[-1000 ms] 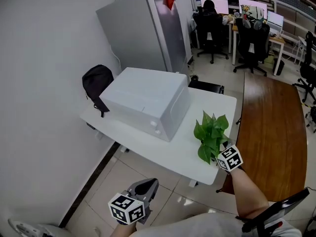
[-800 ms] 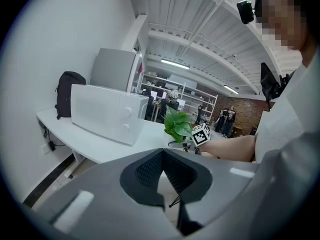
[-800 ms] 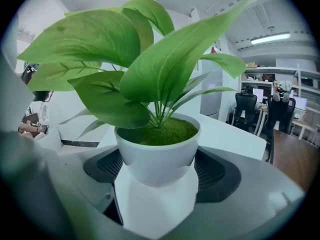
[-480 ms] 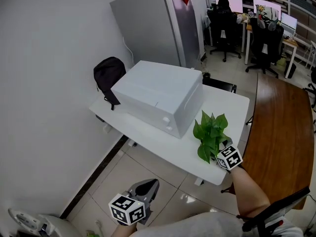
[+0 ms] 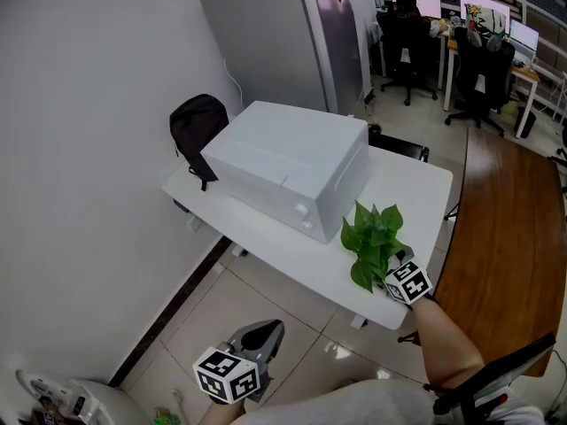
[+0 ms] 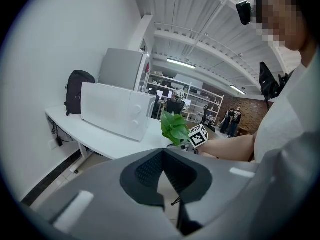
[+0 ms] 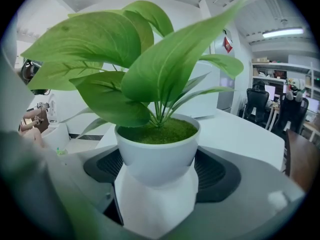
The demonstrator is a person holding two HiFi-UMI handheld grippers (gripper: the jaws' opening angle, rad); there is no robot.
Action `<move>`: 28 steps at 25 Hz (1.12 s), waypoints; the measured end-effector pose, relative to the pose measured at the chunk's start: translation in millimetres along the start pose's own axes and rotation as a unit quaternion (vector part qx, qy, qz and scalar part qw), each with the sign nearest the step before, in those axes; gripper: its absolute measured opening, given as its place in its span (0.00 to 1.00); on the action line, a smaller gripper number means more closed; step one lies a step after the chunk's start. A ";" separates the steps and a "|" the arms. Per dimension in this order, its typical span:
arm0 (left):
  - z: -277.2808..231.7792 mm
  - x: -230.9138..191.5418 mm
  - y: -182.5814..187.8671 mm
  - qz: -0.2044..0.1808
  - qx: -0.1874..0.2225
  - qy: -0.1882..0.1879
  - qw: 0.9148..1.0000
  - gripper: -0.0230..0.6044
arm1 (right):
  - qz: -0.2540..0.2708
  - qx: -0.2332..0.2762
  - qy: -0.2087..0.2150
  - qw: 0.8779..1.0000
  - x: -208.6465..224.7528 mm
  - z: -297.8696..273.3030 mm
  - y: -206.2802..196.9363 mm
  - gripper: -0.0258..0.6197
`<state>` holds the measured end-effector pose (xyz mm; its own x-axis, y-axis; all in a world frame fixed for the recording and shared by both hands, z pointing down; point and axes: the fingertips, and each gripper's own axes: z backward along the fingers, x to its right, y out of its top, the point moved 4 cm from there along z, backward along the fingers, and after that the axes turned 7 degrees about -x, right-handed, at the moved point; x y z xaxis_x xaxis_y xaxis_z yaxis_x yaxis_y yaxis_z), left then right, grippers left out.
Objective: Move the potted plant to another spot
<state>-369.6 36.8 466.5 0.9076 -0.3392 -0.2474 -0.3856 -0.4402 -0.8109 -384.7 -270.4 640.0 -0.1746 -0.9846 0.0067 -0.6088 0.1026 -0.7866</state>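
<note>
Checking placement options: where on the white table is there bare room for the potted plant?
Bare on the white table: the near strip before the white box, and the far corner right of it, behind the potted plant. Crowded: the left end, box beside black backpack.

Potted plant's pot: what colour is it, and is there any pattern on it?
The pot is plain white, no pattern; the right gripper view shows it best.
</note>
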 end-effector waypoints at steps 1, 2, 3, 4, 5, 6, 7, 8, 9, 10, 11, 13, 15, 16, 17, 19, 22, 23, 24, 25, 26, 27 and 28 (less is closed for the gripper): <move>-0.3 1.2 0.4 0.000 0.000 0.000 1.000 0.03 | 0.003 -0.001 0.001 1.000 -0.2 -0.2 -0.6 0.73; -0.6 2.4 0.8 0.000 0.001 0.000 1.000 0.03 | 0.005 -0.003 0.002 1.000 0.0 -0.3 -1.2 0.73; -0.9 3.4 0.9 0.001 0.001 0.000 1.000 0.03 | 0.007 -0.005 0.002 1.000 0.2 -0.2 -1.9 0.73; -1.0 4.0 1.0 0.002 0.001 0.000 1.000 0.03 | 0.008 -0.006 0.003 1.000 0.3 -0.2 -2.4 0.73; -1.0 4.1 0.9 0.002 0.001 0.001 1.000 0.03 | 0.008 -0.007 0.003 1.000 -0.1 -0.2 -2.4 0.73; -0.9 3.6 0.7 0.003 0.001 0.001 1.000 0.03 | 0.008 -0.008 0.005 1.000 -1.0 -0.3 -2.0 0.73; -1.1 2.5 0.3 0.004 0.001 0.001 1.000 0.03 | 0.007 -0.010 0.007 1.000 -2.3 -0.9 -1.3 0.73; -1.3 0.9 -0.3 0.004 0.001 0.000 1.000 0.03 | 0.006 -0.012 0.008 1.000 -3.3 -2.2 -0.7 0.73; -1.6 -1.0 -1.1 0.005 0.001 -0.001 1.000 0.03 | 0.006 -0.014 0.009 1.000 -4.0 -4.0 -0.4 0.73; -2.0 -2.5 -2.2 0.006 0.000 -0.002 1.000 0.03 | 0.005 -0.016 0.009 1.000 -4.4 -5.7 -0.7 0.73; -2.6 -3.5 -3.3 0.006 0.000 -0.003 1.000 0.03 | 0.004 -0.016 0.010 1.000 -4.5 -7.1 -1.4 0.73; -3.7 -4.0 -4.8 0.007 0.000 -0.003 1.000 0.03 | 0.001 -0.016 0.010 1.000 -4.5 -8.5 -2.8 0.73; -4.3 -2.7 -4.7 0.007 0.000 -0.004 1.000 0.03 | -0.002 -0.013 0.011 1.000 -4.3 -7.8 -3.4 0.73; -4.6 -1.8 -4.5 0.007 0.000 -0.004 1.000 0.03 | -0.003 -0.012 0.012 1.000 -4.3 -7.0 -3.6 0.73; -4.9 -1.2 -4.4 0.007 0.000 -0.004 1.000 0.03 | -0.004 -0.011 0.012 1.000 -4.2 -6.7 -3.7 0.73; -5.9 -1.5 -4.8 0.007 0.000 -0.004 1.000 0.03 | -0.004 -0.009 0.012 1.000 -4.0 -7.2 -3.8 0.74; -8.0 -0.7 -5.6 0.007 -0.001 -0.006 1.000 0.03 | -0.005 -0.010 0.013 1.000 -3.8 -8.2 -4.5 0.74; -8.6 0.2 -5.7 0.007 -0.001 -0.007 1.000 0.03 | -0.004 -0.010 0.013 1.000 -3.8 -8.1 -4.8 0.74; -9.0 0.8 -5.4 0.006 -0.001 -0.008 1.000 0.03 | -0.004 -0.010 0.014 1.000 -3.9 -8.2 -5.0 0.74; -9.3 0.5 -5.0 0.006 -0.001 -0.009 1.000 0.03 | -0.004 -0.010 0.015 1.000 -4.0 -8.8 -5.1 0.74; -9.6 -0.9 -4.4 0.005 -0.001 -0.009 1.000 0.03 | -0.006 -0.010 0.016 1.000 -4.0 -10.2 -5.0 0.74; -10.3 -3.1 -3.8 0.004 -0.001 -0.009 1.000 0.03 | -0.007 -0.009 0.016 1.000 -3.7 -12.0 -4.9 0.74; -11.2 -5.3 -3.3 0.003 -0.001 -0.010 1.000 0.03 | -0.010 -0.007 0.016 1.000 -3.3 -13.6 -4.9 0.74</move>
<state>-375.0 30.7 476.4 0.9085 -0.3250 -0.2626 -0.3909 -0.4396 -0.8087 -391.6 -265.7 652.2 -0.1865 -0.9816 0.0411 -0.6238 0.0860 -0.7769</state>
